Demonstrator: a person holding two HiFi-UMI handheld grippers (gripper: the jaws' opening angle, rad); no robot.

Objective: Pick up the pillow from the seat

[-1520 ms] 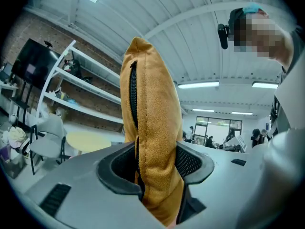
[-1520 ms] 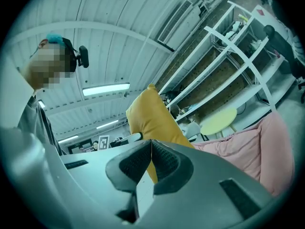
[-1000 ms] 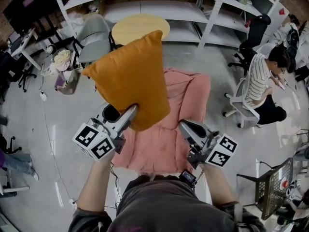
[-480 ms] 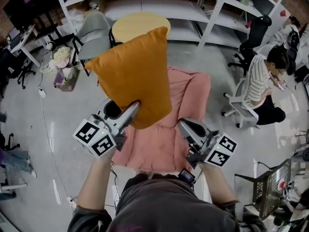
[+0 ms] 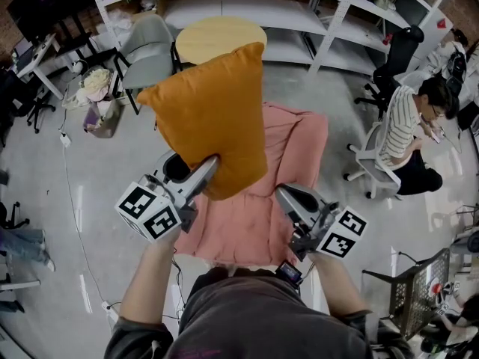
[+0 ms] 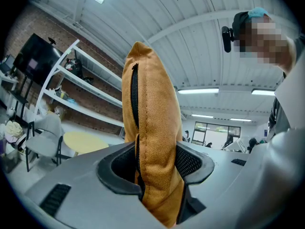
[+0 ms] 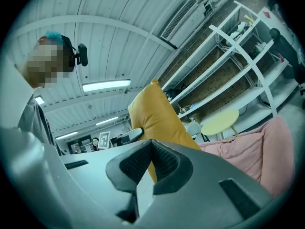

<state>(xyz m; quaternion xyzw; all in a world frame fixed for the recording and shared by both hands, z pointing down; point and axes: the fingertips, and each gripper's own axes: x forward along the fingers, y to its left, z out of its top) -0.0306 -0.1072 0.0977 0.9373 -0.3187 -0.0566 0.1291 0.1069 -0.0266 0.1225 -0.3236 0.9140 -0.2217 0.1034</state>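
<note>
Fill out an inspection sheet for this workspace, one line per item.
Surface: pink seat on a glossy grey floor; its visible part is bare.
Job's things: orange pillow held upright, off the seat.
Clutter: heap of belongings beside a grey chair; wire basket at lower right.
Grippers: left gripper clamped on the pillow's lower edge; right gripper shut, empty.
Cables: thin cable across the floor at left.
Surroundings: white shelving, round yellow table, seated person.
</note>
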